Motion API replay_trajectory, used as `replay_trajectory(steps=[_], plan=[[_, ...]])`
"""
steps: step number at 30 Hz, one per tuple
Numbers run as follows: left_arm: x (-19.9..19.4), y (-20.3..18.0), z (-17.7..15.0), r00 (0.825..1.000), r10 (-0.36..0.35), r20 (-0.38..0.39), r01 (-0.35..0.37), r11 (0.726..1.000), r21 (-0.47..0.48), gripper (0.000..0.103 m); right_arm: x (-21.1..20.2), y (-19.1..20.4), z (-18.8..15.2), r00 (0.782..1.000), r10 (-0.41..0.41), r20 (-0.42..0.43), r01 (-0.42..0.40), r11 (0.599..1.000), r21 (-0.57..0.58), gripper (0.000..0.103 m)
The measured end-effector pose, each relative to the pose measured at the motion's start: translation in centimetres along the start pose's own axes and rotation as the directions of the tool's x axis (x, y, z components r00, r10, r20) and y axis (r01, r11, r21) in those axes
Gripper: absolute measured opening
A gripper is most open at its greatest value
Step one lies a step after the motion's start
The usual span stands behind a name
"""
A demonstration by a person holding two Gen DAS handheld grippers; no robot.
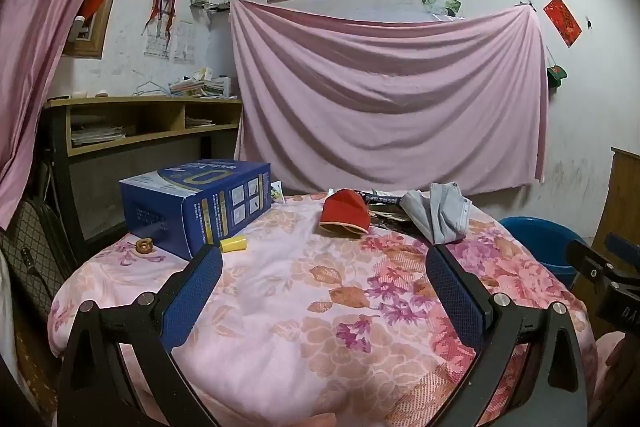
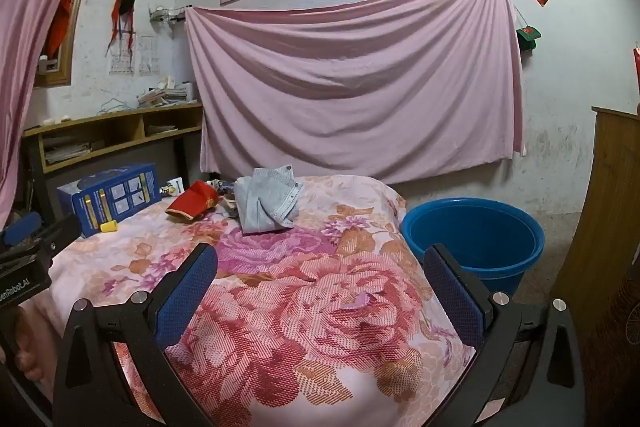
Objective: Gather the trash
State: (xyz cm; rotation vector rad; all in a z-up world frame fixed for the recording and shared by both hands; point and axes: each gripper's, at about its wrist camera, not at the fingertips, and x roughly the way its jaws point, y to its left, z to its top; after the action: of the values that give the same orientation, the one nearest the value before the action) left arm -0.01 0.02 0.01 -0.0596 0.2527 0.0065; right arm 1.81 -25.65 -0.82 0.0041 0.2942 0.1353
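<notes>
Both grippers, left gripper (image 1: 324,267) and right gripper (image 2: 320,265), gape empty; the far crumpled wrappers (image 1: 386,213) look light, crushable, best pinched mid-fold.

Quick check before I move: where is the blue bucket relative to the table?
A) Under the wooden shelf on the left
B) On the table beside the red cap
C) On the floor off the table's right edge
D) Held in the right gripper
C: the blue bucket stands on the floor just past the right edge of the table, empty as far as shows.

Pink sheet (image 1: 392,99) drapes the scuffed white wall (image 2: 560,99).
</notes>
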Motion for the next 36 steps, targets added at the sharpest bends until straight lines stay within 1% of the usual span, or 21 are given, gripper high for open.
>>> replay_trajectory(steps=[2, 36], plan=[[0.03, -0.05, 0.01, 1.000, 0.004, -0.010, -0.004, 1.000, 0.011, 0.100, -0.01, -0.01, 0.02, 1.000, 0.000, 0.000, 0.000, 1.000, 0.001, 0.103], [0.08, 0.02, 0.03, 1.000, 0.006, -0.009, -0.006, 1.000, -0.002, 0.100, 0.02, 0.04, 0.03, 1.000, 0.002, -0.001, -0.002, 1.000, -0.001, 0.103]])
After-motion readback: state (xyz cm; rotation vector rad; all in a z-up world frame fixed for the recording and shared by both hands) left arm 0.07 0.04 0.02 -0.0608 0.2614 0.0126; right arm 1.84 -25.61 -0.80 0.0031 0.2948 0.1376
